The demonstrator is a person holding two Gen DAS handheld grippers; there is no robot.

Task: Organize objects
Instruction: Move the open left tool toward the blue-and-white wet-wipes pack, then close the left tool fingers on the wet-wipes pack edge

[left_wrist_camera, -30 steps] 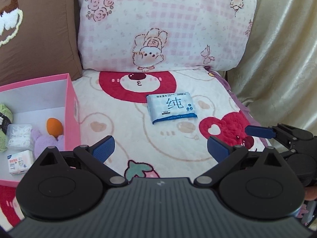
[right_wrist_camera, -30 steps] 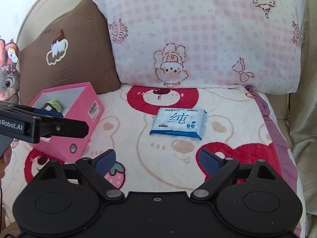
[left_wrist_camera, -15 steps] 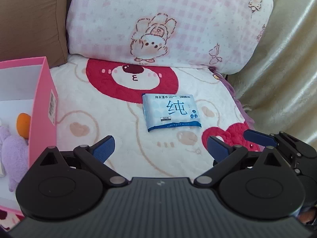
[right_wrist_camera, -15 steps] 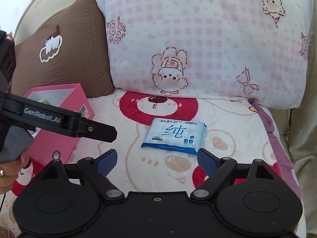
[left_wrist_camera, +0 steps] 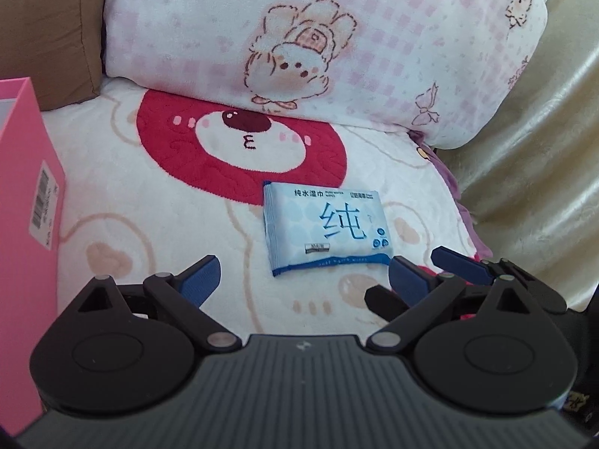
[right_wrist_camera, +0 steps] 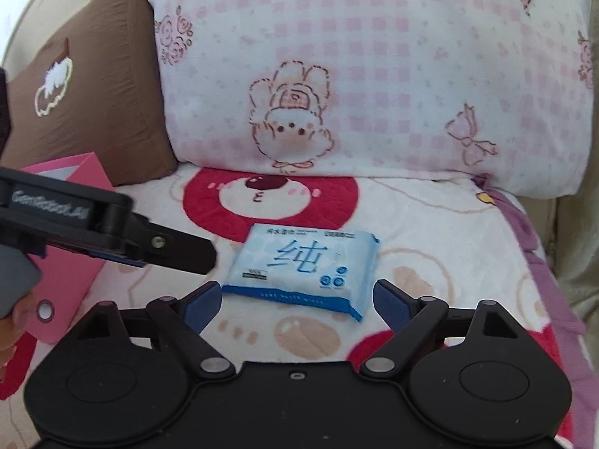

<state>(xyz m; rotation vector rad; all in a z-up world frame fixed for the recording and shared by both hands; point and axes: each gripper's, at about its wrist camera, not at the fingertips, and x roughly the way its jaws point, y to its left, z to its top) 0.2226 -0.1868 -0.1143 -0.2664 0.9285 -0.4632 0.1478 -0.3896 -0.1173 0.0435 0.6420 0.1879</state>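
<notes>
A light blue pack of wet wipes (left_wrist_camera: pixel 327 226) (right_wrist_camera: pixel 305 262) lies flat on the bear-print blanket (left_wrist_camera: pixel 149 224), just below a red bear face. My left gripper (left_wrist_camera: pixel 305 280) hovers open right in front of the pack, nothing between its fingers. My right gripper (right_wrist_camera: pixel 295 299) is open too, its fingers standing either side of the pack's near edge without touching it. A pink box (left_wrist_camera: pixel 26 224) (right_wrist_camera: pixel 71 258) stands at the left; its inside is hidden. The right gripper's blue fingertips (left_wrist_camera: pixel 455 262) poke into the left wrist view at the right.
A pink checked pillow (right_wrist_camera: pixel 355 75) and a brown cushion (right_wrist_camera: pixel 86 89) stand against the back. A beige curtain (left_wrist_camera: pixel 543 168) hangs at the right. The left gripper's black body (right_wrist_camera: pixel 93 224) crosses the right wrist view, held by a hand (right_wrist_camera: pixel 11 321) at the left.
Both grippers have moved forward toward the wipes pack, which now looks larger and nearer. The left view has swung right, so the pink box's inside has left the frame.
</notes>
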